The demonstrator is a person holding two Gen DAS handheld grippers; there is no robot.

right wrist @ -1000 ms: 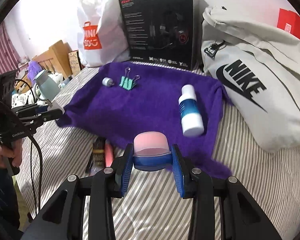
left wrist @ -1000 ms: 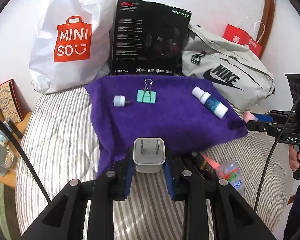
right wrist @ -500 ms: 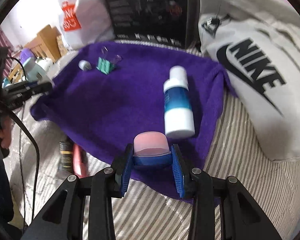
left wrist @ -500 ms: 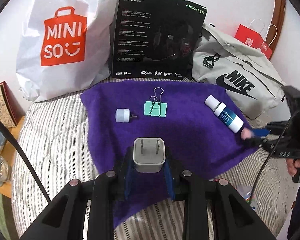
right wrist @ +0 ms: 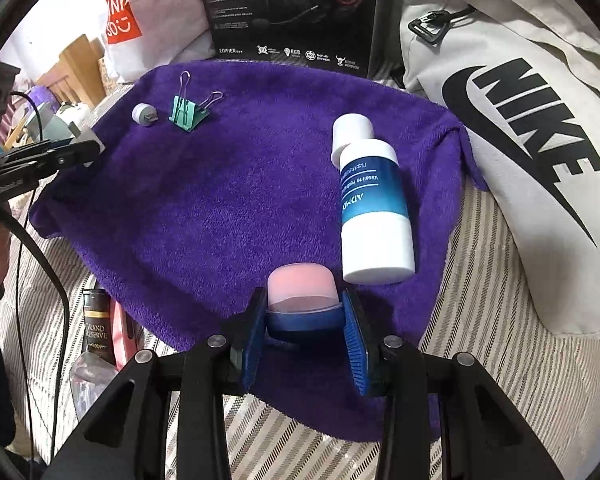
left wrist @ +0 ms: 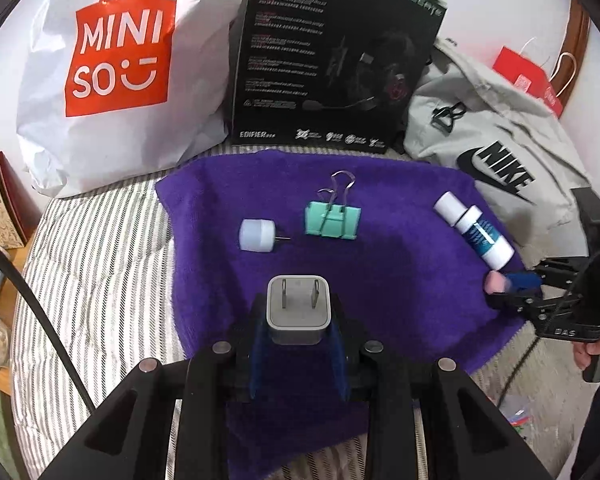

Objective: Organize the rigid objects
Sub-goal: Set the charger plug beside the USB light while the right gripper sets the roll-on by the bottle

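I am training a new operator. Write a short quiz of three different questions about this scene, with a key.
1. True or false: the left gripper is empty.
2. The bottle on the purple towel is: A upright, B lying on its side.
3. Fill in: the teal binder clip lies between the small white plug and the ____.

Key: 1 false, it holds a grey charger. 2 B. 3 bottle.

We list: purple towel (left wrist: 400, 280); grey-and-white striped bedding (left wrist: 96, 264); mint-green binder clip (left wrist: 332, 222) at twelve o'clock of the grey plug adapter (left wrist: 298, 308); white bottle (right wrist: 374, 204), blue-banded; pink-topped blue container (right wrist: 302, 300); white bag (left wrist: 116, 64), orange logo; black box (left wrist: 332, 60).
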